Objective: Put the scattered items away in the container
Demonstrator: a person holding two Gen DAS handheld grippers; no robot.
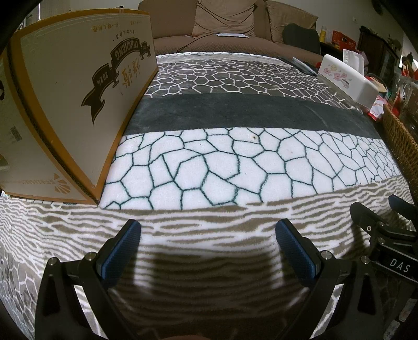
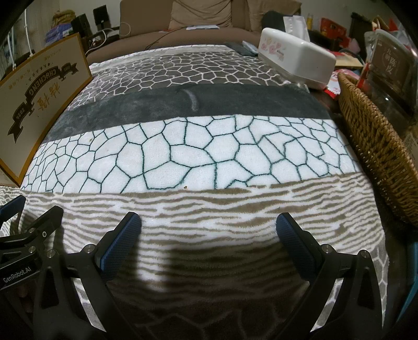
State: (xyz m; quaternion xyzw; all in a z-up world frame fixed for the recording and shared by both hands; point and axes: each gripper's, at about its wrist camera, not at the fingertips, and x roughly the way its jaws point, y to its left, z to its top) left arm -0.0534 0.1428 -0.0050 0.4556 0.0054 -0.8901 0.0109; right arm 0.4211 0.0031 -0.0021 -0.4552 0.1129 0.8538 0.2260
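Both tools held low over a patterned blanket point(image 1: 209, 170), side by side. Left gripper point(image 1: 208, 231) spread wide, blue-padded fingers point(image 1: 122, 251) well apart with nothing between them, only striped fabric and a shadow beneath. Right gripper point(image 2: 209, 225) likewise agape, blue pads point(image 2: 295, 243) far apart, clasping nothing. From the left wrist view, right tool's black body seen at about 3 o'clock, close beside; from the right wrist view, left tool's body at about 9 o'clock. Cardboard box point(image 1: 65, 104) standing on the blanket at 10 o'clock in the left wrist view, printed side wall facing the camera, lettering upside down, long axis running from the near left away toward 12 o'clock; the same box at 9 to 10 o'clock in the right wrist view, farther off. Inside of the box hidden, so contents cannot be told. Woven wicker basket point(image 2: 378, 157) at 3 o'clock in the right wrist view, its rim running from near right away toward 1 o'clock, resting at the blanket's right edge; only a sliver of it at 3 o'clock in the left wrist view. White tissue box point(image 2: 297, 57) with pink flower print at 1 o'clock, lying flat, long axis slanting from far left to near right, tissue sticking up from the top. Brown sofa point(image 1: 224, 23) at 12 o'clock beyond the blanket's far edge. No loose items visible on the blanket in either view.
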